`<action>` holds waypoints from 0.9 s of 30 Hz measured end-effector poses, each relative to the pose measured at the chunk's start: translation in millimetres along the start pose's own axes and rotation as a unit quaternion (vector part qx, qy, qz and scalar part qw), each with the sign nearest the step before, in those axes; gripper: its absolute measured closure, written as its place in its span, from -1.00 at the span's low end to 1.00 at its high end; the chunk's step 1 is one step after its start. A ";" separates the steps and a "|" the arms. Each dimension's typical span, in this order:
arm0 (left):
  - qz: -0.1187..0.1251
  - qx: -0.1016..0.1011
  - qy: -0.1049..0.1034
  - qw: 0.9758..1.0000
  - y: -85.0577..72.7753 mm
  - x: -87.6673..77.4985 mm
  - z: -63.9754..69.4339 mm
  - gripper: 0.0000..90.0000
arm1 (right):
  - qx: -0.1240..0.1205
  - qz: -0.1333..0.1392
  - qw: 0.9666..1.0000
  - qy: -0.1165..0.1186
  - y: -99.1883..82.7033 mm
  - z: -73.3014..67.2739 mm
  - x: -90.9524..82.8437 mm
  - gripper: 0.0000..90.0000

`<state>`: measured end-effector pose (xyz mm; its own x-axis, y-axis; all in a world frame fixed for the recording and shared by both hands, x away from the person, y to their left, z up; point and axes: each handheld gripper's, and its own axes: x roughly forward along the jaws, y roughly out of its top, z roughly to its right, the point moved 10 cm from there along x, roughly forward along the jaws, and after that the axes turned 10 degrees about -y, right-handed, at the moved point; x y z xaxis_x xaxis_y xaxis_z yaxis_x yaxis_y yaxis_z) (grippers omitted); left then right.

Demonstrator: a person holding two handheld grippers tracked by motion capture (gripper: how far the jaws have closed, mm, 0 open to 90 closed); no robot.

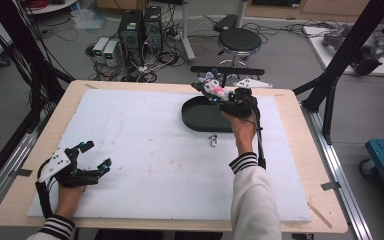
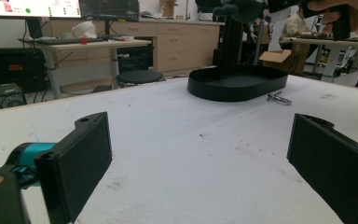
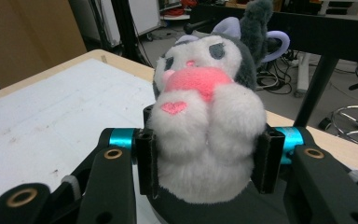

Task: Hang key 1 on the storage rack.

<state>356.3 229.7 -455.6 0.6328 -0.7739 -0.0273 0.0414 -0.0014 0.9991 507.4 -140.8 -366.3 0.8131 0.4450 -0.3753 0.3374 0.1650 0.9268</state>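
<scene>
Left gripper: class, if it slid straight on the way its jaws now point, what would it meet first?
Probably the black tray. The left gripper is open and empty, with bare white board ahead of it. The small metal piece lies right of that line, though depth is hard to judge.

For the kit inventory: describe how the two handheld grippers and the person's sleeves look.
Both grippers are black with teal joints near flat rectangular black jaw pads. The left gripper carries a grey three-cornered plate with dark dots; the right gripper has brass-ringed holes and trails a black cable. The sleeves are white with black-striped cuffs.

left claw (image 1: 94, 155) gapes wide; right claw (image 1: 219, 95) clamped, raised.
</scene>
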 end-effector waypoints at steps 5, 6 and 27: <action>0.000 0.000 0.000 1.000 0.0 0.1 0.4 -0.85 | 0.005 0.000 1.000 -0.001 -2.6 3.6 5.5 0.21; -0.001 0.001 0.000 1.000 -0.2 -0.1 0.3 -0.85 | 0.008 0.000 1.000 -0.002 -3.2 4.8 6.4 0.21; 0.000 0.000 0.000 1.000 0.0 -0.1 0.3 -0.85 | 0.031 -0.017 0.999 0.000 -18.1 14.0 27.9 0.16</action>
<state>356.0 229.6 -455.6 0.6329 -0.7738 -0.0269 0.0405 -0.0016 0.9992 530.7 -143.7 -393.7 0.8008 0.4404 -0.4059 0.3927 0.1256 0.9111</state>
